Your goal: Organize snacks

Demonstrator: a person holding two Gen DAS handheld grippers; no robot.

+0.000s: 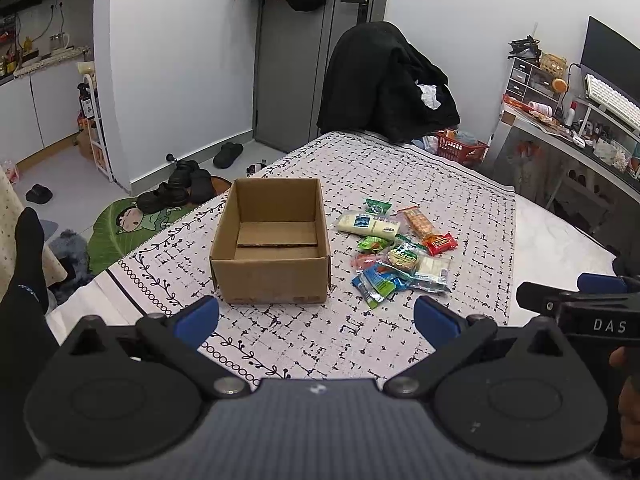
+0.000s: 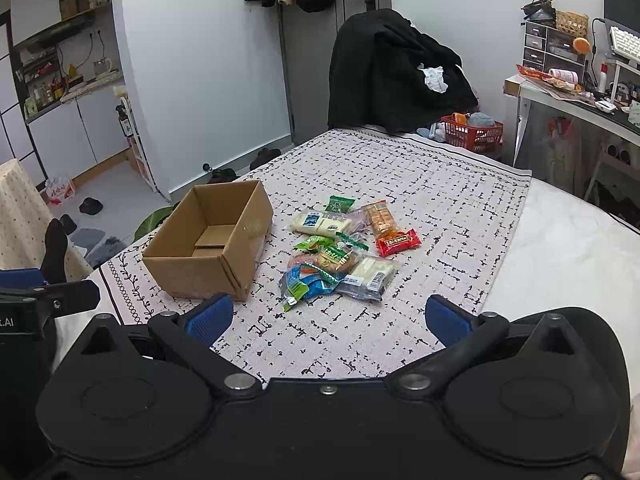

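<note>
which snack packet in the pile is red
The small red rectangular packet at the pile's right edge, beside the orange cracker pack; the other wrappers are green, blue, white or clear.

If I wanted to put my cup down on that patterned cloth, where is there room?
Bare cloth lies beyond the snack pile, toward the black coat, and nearer us, in front of the cardboard box. The strip between box and snacks is narrow; the pile itself is crowded.
</note>
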